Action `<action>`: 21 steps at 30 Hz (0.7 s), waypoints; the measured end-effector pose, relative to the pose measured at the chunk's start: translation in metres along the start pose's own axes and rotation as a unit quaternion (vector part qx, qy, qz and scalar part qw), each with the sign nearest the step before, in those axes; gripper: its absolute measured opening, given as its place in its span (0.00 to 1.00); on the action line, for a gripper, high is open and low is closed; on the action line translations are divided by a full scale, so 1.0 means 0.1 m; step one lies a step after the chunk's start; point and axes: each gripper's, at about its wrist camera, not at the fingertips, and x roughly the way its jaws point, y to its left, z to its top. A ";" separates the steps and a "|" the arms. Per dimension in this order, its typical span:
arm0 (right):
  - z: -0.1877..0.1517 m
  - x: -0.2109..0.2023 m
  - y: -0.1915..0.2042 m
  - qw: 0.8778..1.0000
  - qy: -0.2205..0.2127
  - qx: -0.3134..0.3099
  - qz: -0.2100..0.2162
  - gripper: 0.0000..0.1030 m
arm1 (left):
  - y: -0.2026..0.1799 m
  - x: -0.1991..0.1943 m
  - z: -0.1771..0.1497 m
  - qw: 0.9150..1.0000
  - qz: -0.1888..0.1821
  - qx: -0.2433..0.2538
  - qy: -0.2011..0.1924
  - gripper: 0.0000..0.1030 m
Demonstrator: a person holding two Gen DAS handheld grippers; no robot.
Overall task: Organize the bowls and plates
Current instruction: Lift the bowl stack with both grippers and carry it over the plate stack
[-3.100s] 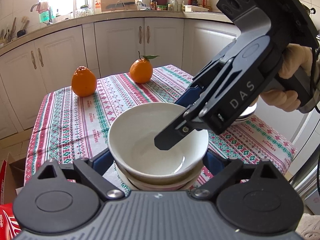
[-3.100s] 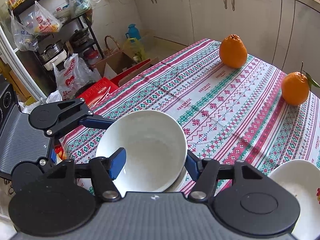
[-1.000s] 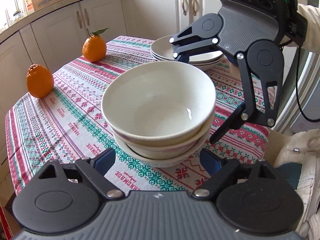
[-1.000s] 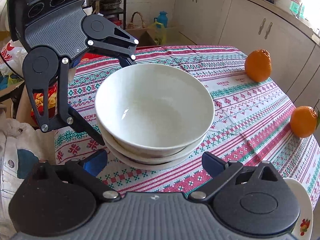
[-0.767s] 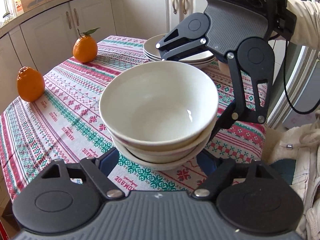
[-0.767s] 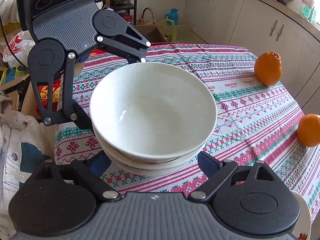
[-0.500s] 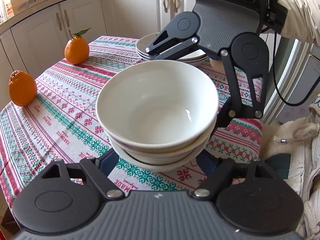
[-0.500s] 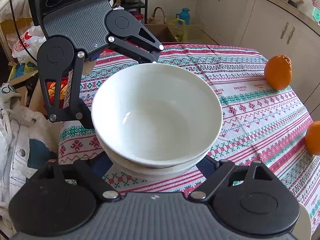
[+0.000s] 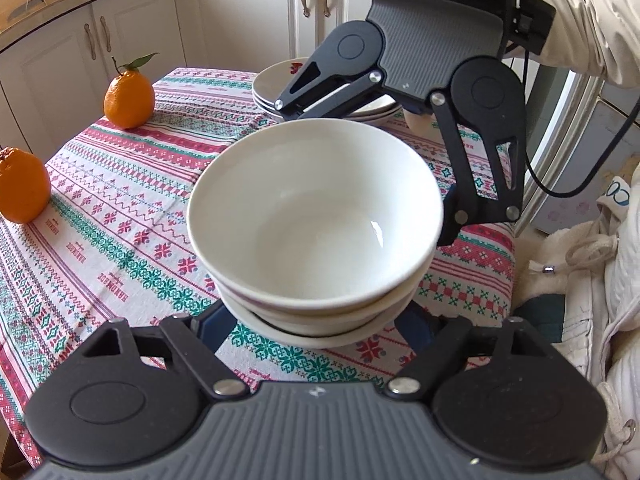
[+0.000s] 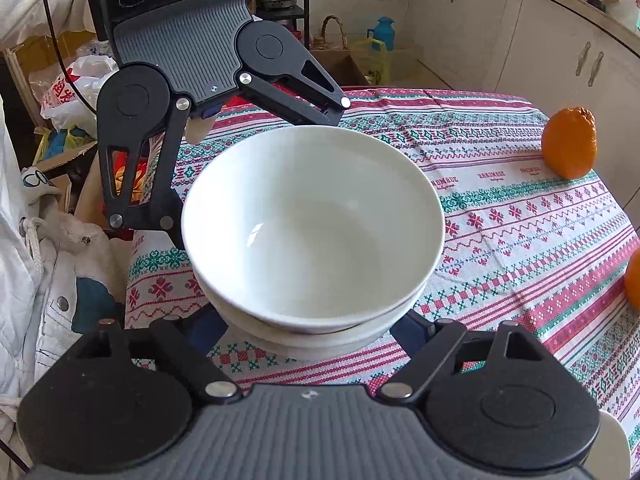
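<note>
Kitchen table under a striped, patterned tablecloth (image 9: 120, 208), white cabinets (image 9: 248, 12) behind, bags and boxes on the floor on the far side.

Left gripper (image 9: 316, 322): jaws straddle the foot of the bowl stack (image 9: 316, 216), one blue pad on each side, both tucked under the lowest rim. They have just been opening a little, with the stack between them. Whether the pads press on the bowl I cannot tell; the rim hides the contact.

Right gripper (image 10: 308, 328): same arrangement from the opposite side, pads low on either side of the stack. Its jaws have just been closing, stack between them. Contact is hidden here too.

Stack itself: three white bowls nested, as far as the rims show, upright and fairly even. It sits on the cloth near the table edge closest to the person, whose pale sleeve (image 9: 580, 12) shows behind the right tool.

Further out: a plate stack (image 9: 276, 92) with a red motif stands beyond the bowls, partly hidden behind the right tool's finger. Two oranges (image 9: 129, 98) (image 9: 22, 186) sit well apart from the crockery, on the side nearest the cabinets.

Progress, as a judgement: sorting looks nearly finished. Bowls are gathered in one pile, plates in another, and no loose dish shows on the cloth. What seems left is squaring up or shifting the bowl pile with both tools, then letting go. Risk: two grips on one stack could tilt the upper bowls if the hands pull unevenly.
</note>
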 end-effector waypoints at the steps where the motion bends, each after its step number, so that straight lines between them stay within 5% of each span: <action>1: 0.00 0.00 0.00 1.000 0.000 0.001 0.001 0.87 | 0.01 0.00 0.00 1.000 -0.001 -0.001 0.001 0.82; 21: -0.05 -0.27 0.06 1.000 -0.010 0.002 0.002 0.87 | -0.14 -0.08 0.17 1.000 0.006 -0.015 -0.006 0.82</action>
